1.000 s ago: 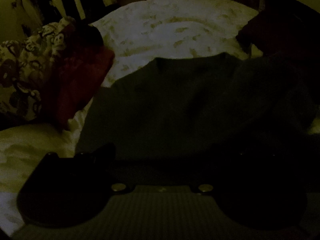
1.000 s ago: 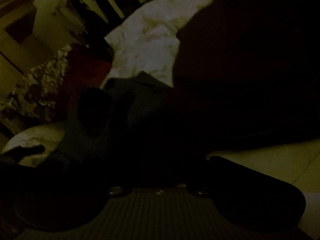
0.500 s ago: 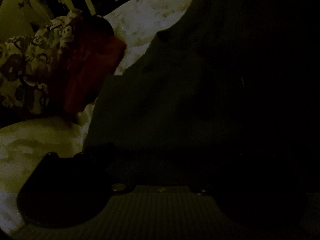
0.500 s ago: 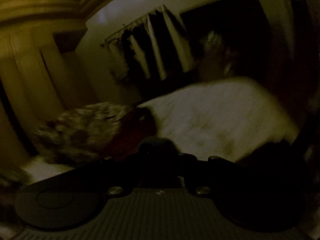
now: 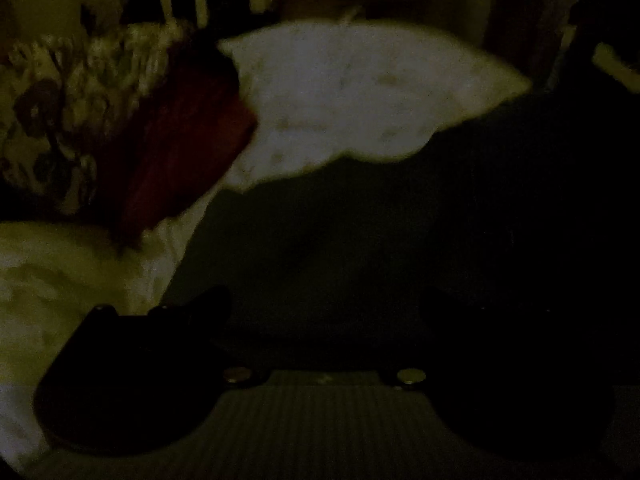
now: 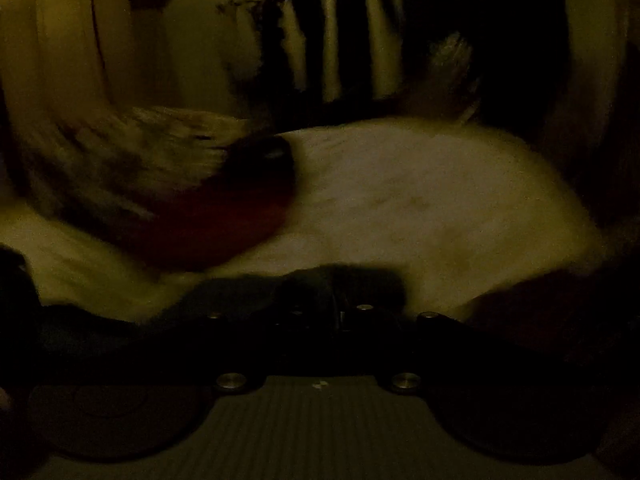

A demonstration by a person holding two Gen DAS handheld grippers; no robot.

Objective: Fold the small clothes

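On the pale bedspread [image 5: 360, 92] I see the dark garment [image 5: 360, 248] spread directly ahead of my left gripper [image 5: 324, 300]; its fingers sit well apart, though the right one is lost in shadow. Red cushion [image 5: 176, 152] and patterned pillow [image 5: 68, 120] lie left of the garment. From the right wrist view, my right gripper [image 6: 340, 300] has fingers drawn together at centre; dim and blurred, so I cannot tell whether cloth sits between them.
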